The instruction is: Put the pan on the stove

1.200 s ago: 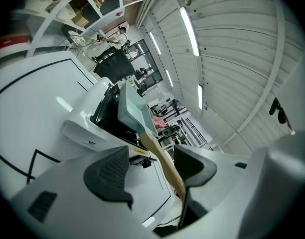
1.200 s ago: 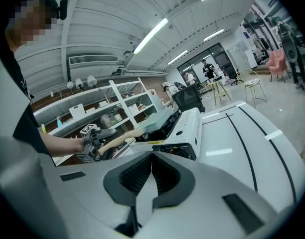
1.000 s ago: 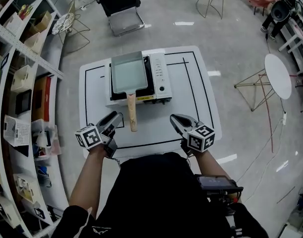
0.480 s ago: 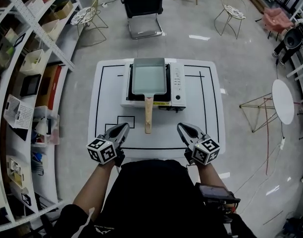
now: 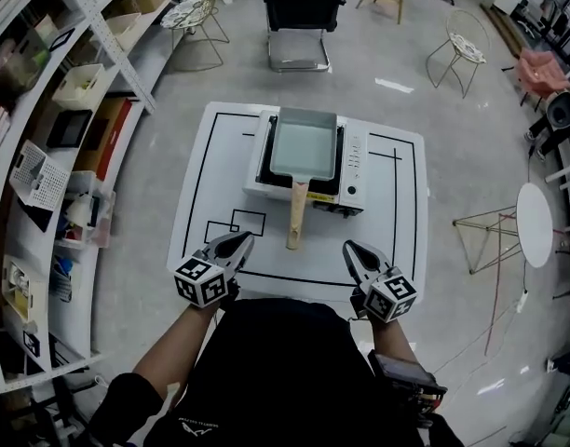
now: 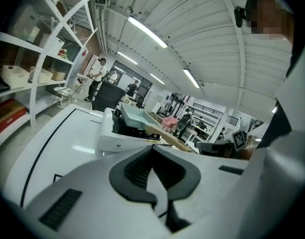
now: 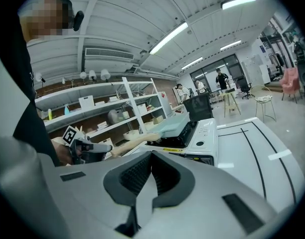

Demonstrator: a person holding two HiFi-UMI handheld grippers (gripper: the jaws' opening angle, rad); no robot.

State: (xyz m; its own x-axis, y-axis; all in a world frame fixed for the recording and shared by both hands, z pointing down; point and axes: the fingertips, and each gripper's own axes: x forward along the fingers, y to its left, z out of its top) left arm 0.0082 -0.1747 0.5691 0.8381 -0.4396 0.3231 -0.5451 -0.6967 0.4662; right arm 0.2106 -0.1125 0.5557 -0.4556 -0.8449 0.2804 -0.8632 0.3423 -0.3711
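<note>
on the stove (image 5: pixel 352 170) sits the pan (image 5: pixel 304 145); hold left gripper (image 5: pixel 238 242) and right gripper (image 5: pixel 353 250), both pressed together empty, off its handle (image 5: pixel 295 226).

Open tabletop (image 5: pixel 196 198) flanks the stove (image 5: pixel 357 161) on both sides. The pan (image 5: pixel 304 147) sits on the stove, its wooden handle (image 5: pixel 295 223) jutting toward the gap between the left claw (image 5: pixel 240 241) and the right claw (image 5: pixel 352 251). At left, shelving (image 5: pixel 71 110) lines the floor; a chair (image 5: pixel 299 26) stands beyond.
</note>
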